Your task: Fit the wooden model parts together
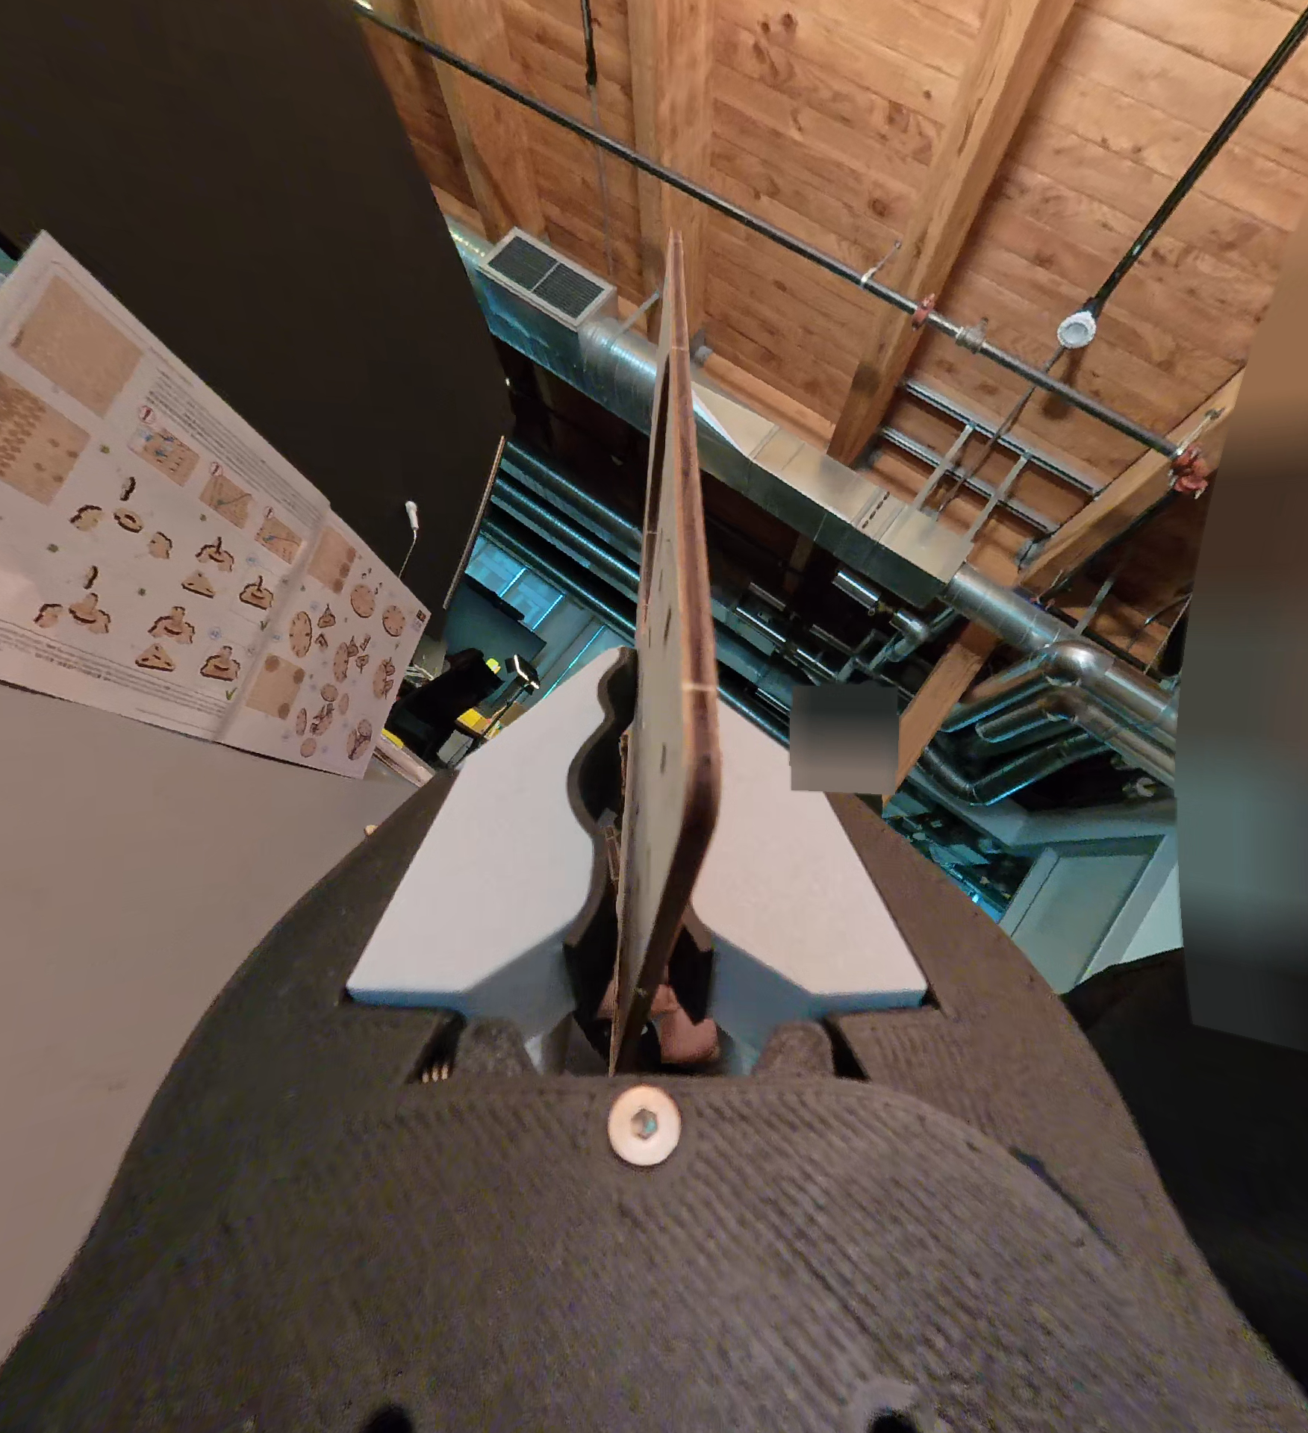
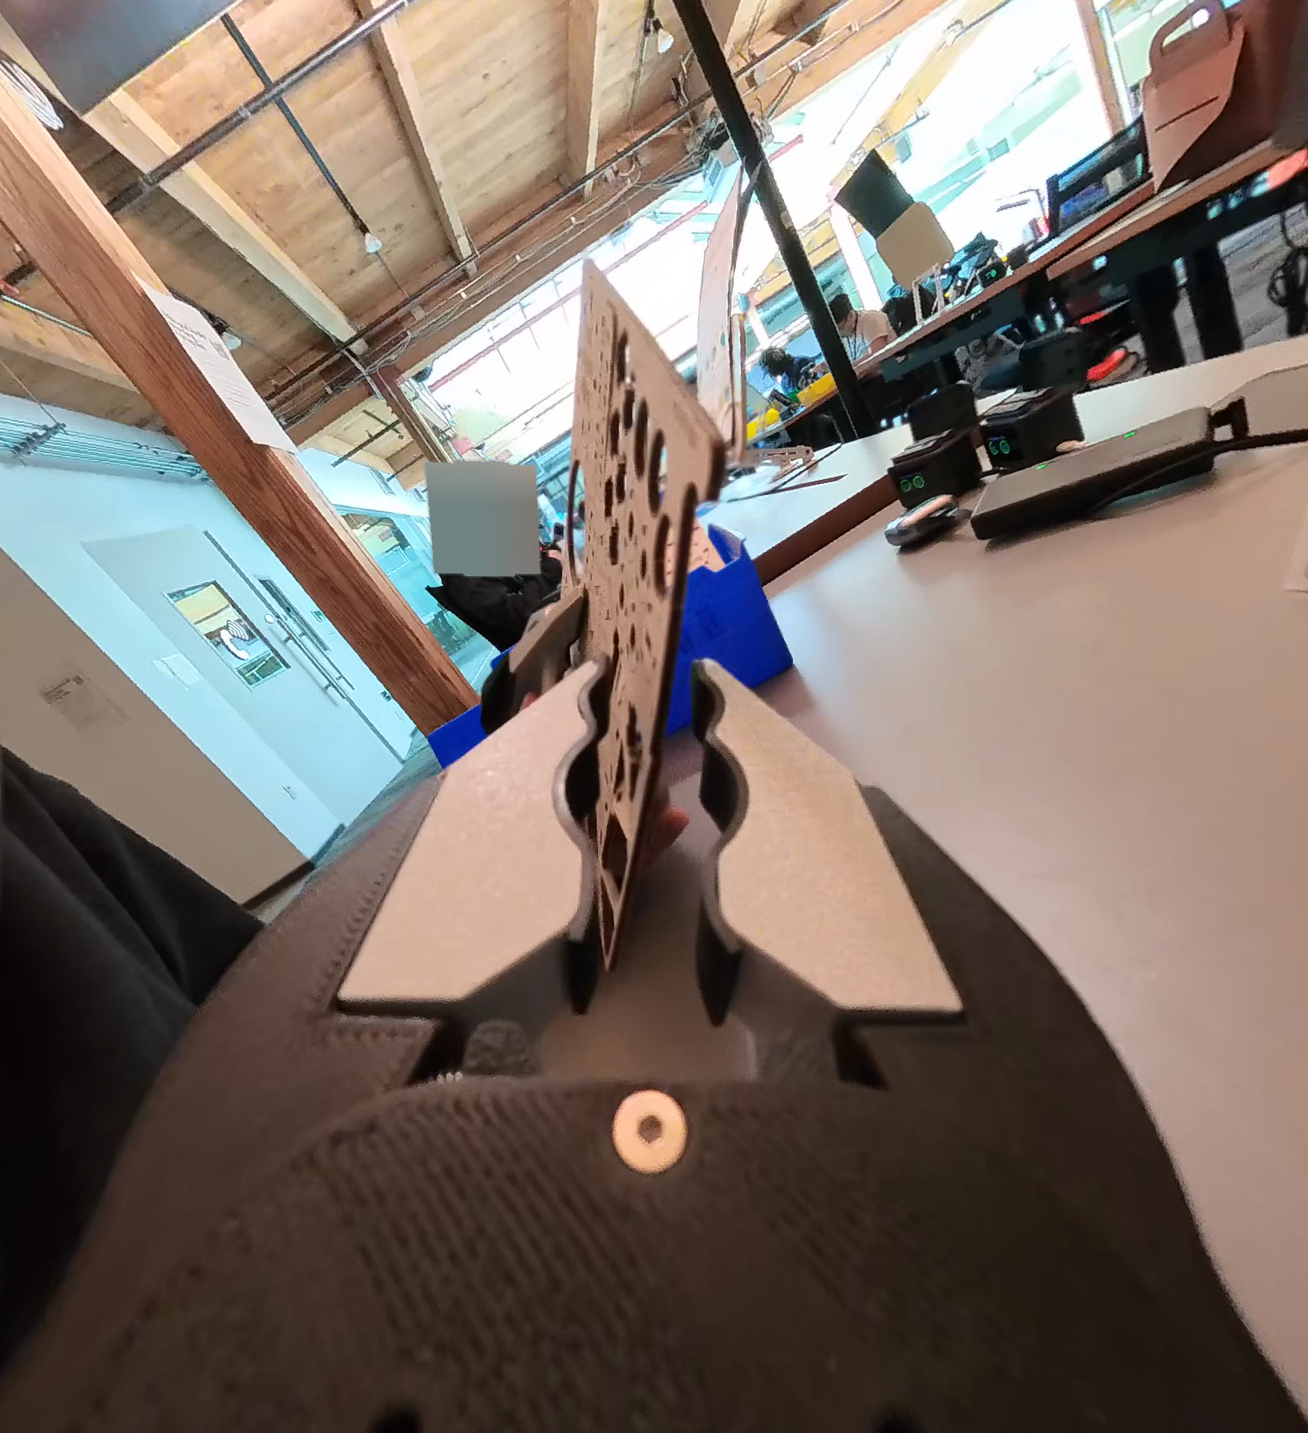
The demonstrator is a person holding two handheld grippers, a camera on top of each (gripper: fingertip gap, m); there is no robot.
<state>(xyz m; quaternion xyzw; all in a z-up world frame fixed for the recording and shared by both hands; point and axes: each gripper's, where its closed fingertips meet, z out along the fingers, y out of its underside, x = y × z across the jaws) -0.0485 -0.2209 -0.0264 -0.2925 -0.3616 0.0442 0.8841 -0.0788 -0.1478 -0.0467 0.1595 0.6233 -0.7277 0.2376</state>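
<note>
Where the left wrist view starts at its left edge, a fold-out instruction sheet (image 1: pixel 170 535) with drawings of wooden parts stands propped against a dark panel (image 1: pixel 247 271) on the grey table (image 1: pixel 92 892). In the middle of that view the left gripper (image 1: pixel 662 744) is clamped on a thin wooden board (image 1: pixel 670 620), seen edge-on: both pale fingers (image 1: pixel 511 799) press against its faces, and the board rises between them toward the timber ceiling (image 1: pixel 868 155). Silver ducts (image 1: pixel 1023 612) run to the right beneath the beams.

In the right wrist view, a wooden post (image 2: pixel 170 403) slants across the left side. At the centre the same board, a laser-cut sheet full of holes (image 2: pixel 635 496), stands tilted between the fingers of the right gripper (image 2: pixel 647 698). These jaws are apart: the left finger (image 2: pixel 527 822) lies just beside or against the sheet, while the right finger (image 2: pixel 798 837) stands clear of it with a visible gap. The other gripper's finger (image 2: pixel 546 643) touches the sheet higher up. Behind sits a blue bin (image 2: pixel 728 620) on the table (image 2: pixel 1062 775); farther right lie a flat dark box (image 2: pixel 1093 473) and small black devices (image 2: pixel 938 465).
</note>
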